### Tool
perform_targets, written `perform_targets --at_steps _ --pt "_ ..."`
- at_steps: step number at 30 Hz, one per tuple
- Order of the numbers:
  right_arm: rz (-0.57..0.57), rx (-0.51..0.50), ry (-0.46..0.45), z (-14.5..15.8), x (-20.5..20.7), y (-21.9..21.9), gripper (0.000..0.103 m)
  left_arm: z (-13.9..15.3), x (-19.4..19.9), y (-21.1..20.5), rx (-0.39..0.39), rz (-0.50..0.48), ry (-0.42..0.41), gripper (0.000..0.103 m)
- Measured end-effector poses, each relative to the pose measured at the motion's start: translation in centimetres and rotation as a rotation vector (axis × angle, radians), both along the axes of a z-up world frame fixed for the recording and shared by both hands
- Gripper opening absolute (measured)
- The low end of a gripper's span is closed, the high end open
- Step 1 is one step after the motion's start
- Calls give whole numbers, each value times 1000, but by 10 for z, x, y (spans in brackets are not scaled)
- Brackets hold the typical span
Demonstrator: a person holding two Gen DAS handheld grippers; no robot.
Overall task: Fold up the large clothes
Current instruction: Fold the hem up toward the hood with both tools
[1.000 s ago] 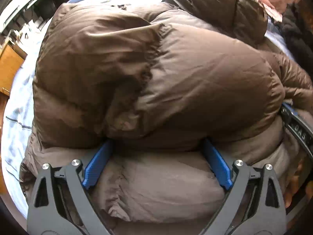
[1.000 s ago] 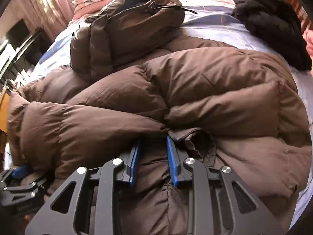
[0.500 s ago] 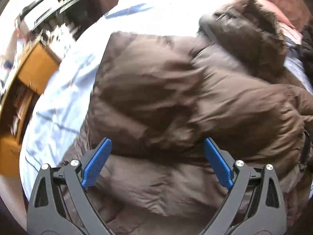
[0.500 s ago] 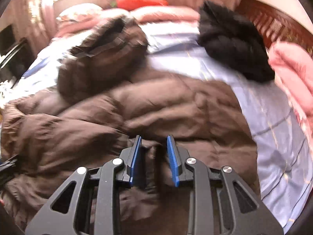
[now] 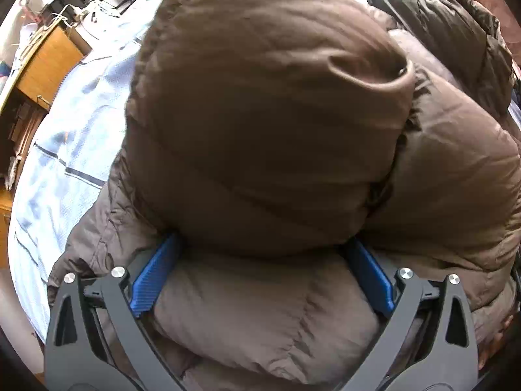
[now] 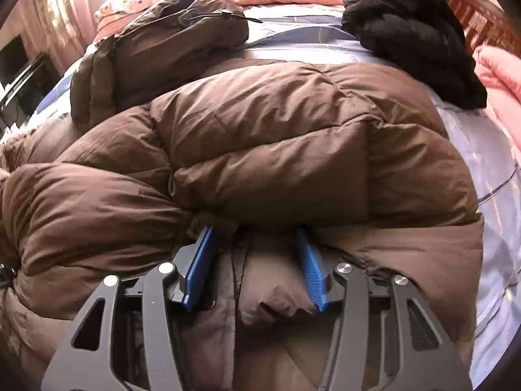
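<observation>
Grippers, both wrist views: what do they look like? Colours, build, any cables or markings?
Both match. The left gripper and right gripper have dark grey, matte, angular linkage arms with triangular cut-outs and round silver pivot bolts. The fingers carry bright blue ribbed pads. No cables, printed markings or sleeves are visible in either view.

Your right gripper (image 6: 257, 260) has spread its jaws wider over the brown down coat (image 6: 276, 150), as your left gripper (image 5: 260, 273) pushes back under the coat's folded bulk.
</observation>
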State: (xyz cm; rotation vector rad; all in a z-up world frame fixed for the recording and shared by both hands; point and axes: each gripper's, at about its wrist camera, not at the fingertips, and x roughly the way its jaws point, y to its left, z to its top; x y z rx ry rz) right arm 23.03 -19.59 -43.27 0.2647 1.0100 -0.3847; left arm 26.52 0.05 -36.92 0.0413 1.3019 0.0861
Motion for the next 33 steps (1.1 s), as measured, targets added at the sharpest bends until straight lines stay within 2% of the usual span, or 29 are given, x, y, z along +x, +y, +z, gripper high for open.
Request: perform_targets --at_steps 2,4,5,6,8,10,12,14,15,16,18,20,22,25,27,29,31,33 --pt "-41 -5 8 15 -4 3 52 12 -3 -2 18 23 -30 98" --pt "-75 1 -79 38 -13 10 52 28 -10 -8 13 17 -76 97" --pt "-43 4 -140 52 -16 22 52 38 -12 -13 5 -7 -112 97" --pt "4 -16 -152 59 -15 36 52 45 -15 -20 20 -33 -137 97" --pt "98 -39 -78 51 -4 64 52 45 -18 -34 65 -94 -147 97" --pt "135 -68 26 28 3 82 52 37 -22 -45 88 -114 -117 95" --pt "133 -90 31 24 3 86 52 44 -29 -48 48 -107 -115 92" --pt "95 -38 9 40 2 76 52 65 -39 -55 -4 -115 -132 94" --pt "59 8 -31 52 0 68 57 76 -44 -56 -24 -116 -146 94" --pt "3 79 -120 73 -5 53 72 81 -46 -61 -38 -115 -151 96" --pt "-52 131 -217 101 0 34 87 94 -54 -60 -93 -116 -147 99" --pt "-66 138 -236 119 24 14 88 87 -51 -62 -121 -124 -117 99" --pt "-98 126 -220 127 63 -16 88 74 -54 -70 -93 -142 -87 99" --pt "-103 58 -116 126 133 -49 88 42 -59 -86 -31 -164 -11 98" --pt "-104 -35 -68 123 182 -63 88 23 -54 -89 -22 -161 38 99" --pt "-93 -119 -10 115 222 -69 88 10 -49 -96 29 -184 40 101" --pt "-98 -119 54 100 252 -81 88 1 -45 -102 75 -217 37 101" --pt "-104 -98 109 86 268 -88 88 -9 -40 -101 73 -218 55 101"
